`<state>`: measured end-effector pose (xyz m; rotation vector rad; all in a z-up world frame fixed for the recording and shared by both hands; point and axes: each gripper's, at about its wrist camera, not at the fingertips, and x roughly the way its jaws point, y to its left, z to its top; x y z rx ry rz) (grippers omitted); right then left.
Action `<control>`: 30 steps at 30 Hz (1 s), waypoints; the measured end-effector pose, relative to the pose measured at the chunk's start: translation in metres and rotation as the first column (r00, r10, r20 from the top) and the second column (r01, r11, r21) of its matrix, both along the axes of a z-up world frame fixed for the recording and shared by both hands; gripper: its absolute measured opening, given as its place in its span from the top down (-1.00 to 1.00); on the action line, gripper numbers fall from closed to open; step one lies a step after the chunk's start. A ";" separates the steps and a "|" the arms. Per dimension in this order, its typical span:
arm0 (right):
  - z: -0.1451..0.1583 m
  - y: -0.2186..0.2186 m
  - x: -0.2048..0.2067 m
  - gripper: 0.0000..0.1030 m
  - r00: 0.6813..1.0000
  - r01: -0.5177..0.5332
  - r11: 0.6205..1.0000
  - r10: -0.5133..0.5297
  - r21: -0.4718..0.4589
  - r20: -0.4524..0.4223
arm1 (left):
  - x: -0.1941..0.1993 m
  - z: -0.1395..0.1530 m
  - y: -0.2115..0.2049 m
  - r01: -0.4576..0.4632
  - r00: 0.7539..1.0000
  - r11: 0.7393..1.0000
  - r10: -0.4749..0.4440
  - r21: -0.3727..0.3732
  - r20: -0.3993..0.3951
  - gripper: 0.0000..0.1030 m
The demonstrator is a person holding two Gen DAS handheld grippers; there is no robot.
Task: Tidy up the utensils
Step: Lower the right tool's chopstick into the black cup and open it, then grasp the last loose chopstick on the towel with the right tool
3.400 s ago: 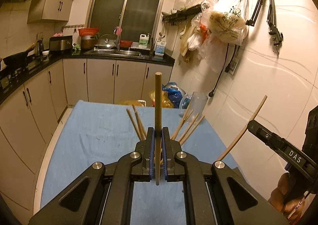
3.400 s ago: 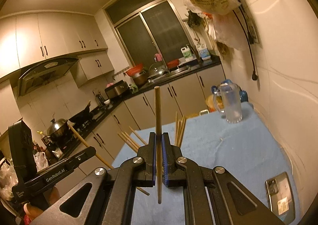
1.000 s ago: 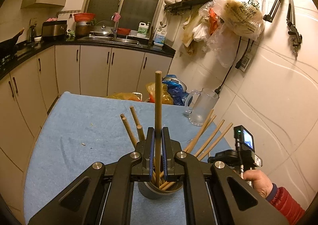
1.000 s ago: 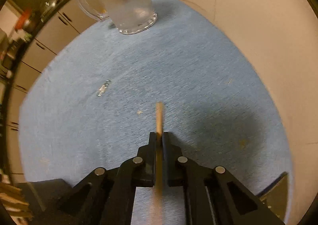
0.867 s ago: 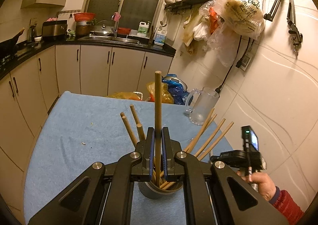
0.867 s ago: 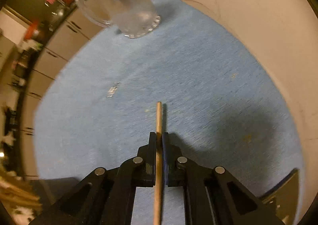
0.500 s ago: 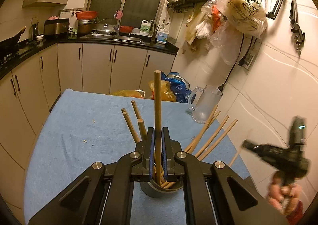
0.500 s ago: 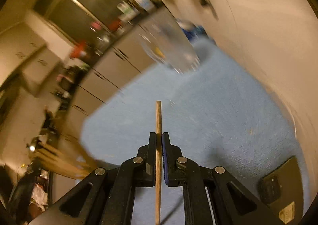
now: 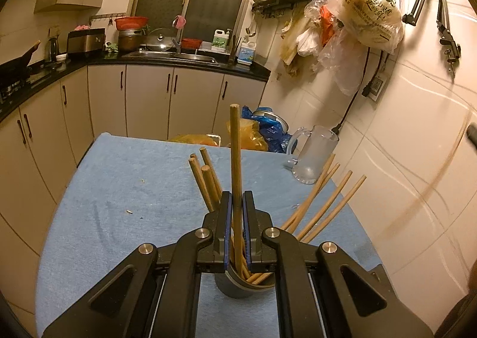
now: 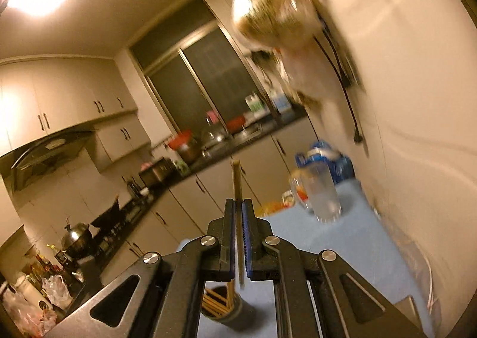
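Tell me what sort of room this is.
A home kitchen, by the look of it: a sink set in a dark countertop over cream cabinets, a range hood above a wok on the stove, and a cup of chopsticks on a blue-covered table.

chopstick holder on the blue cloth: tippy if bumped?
Probably. The holder is a narrow cup, and its chopsticks splay far past the rim to one side, so the load looks top-heavy. It likely is light for its size. The cloth may stop sliding, so a knock would tip it.
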<state>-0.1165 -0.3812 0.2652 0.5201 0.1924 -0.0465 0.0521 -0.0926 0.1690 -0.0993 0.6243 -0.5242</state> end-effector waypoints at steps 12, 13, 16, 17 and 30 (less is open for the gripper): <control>-0.001 0.009 0.011 0.97 0.995 -0.092 0.996 0.092 0.000 -0.050 | 0.003 -0.007 -0.001 0.002 1.000 1.000 -0.002 0.013 -0.001 0.87; -0.009 0.009 0.018 0.97 0.990 -0.112 0.994 0.113 0.010 -0.083 | 0.004 -0.008 -0.003 0.001 1.000 1.000 -0.001 0.013 -0.001 0.87; -0.048 0.016 0.046 0.67 0.949 -0.128 0.992 0.118 -0.014 -0.291 | 0.004 -0.009 -0.002 0.001 1.000 1.000 -0.001 0.013 0.001 0.87; -0.070 0.014 0.057 0.55 0.923 -0.137 0.991 0.132 0.012 -0.363 | 0.004 -0.008 -0.003 0.001 1.000 1.000 -0.001 0.013 -0.002 0.87; -0.249 -0.022 0.152 0.42 0.603 -0.065 0.996 0.087 0.060 -0.793 | 0.002 -0.014 0.000 0.009 1.000 1.000 -0.009 0.015 -0.011 0.87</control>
